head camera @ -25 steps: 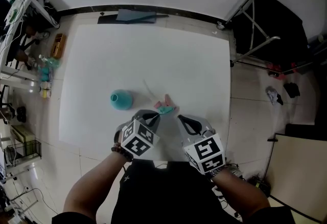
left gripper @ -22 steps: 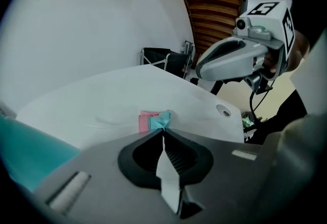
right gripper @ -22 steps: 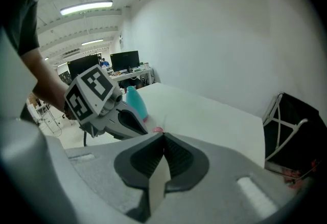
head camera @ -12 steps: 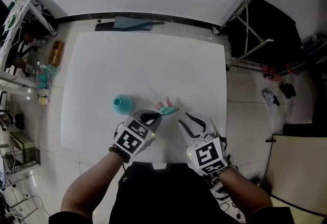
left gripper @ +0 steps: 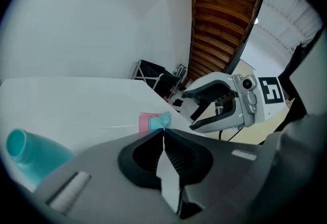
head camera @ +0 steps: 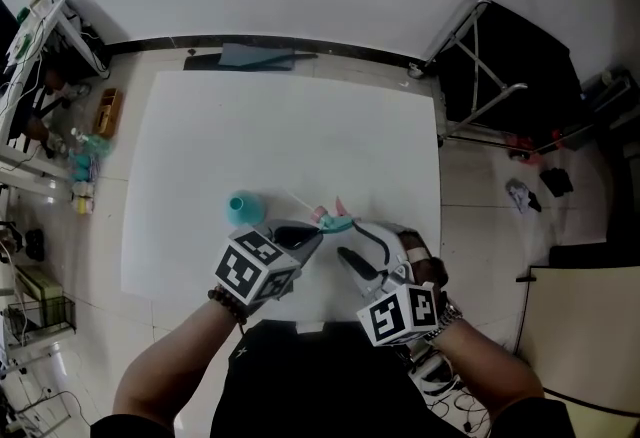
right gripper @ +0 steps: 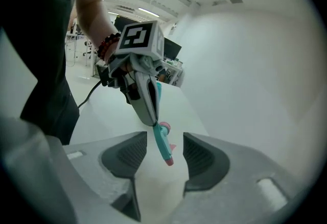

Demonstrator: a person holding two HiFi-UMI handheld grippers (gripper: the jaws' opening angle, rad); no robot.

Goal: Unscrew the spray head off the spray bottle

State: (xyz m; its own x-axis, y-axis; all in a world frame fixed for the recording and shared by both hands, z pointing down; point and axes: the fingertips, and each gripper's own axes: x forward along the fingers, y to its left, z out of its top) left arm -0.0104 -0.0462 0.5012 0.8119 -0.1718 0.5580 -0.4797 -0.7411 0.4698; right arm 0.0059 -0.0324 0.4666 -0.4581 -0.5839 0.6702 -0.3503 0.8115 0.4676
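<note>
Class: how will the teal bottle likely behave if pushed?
The teal bottle looks plastic, so probably light, sliding easily on the smooth table. Round-bodied, it would likely roll if tipped. Its open neck could spill any contents.

Right gripper (right gripper: 164,138): two dark grey ribbed jaws standing apart; they have just been opening; neither pad touches anything.
Teal-and-pink plastic spray head (right gripper: 162,145): hangs tilted, pink end lowest, seen in the gap between those jaws and clear of both pads.
Left gripper (right gripper: 153,121): grey-and-white body pointing down, jaws closed on the spray head's upper end.
Black-and-white marker cube (right gripper: 138,37): on top of the left gripper.
Hand (right gripper: 116,67): grips the left gripper; dark beaded bracelet (right gripper: 103,46) on the wrist.
White table top (right gripper: 115,120): beneath both grippers.
</note>
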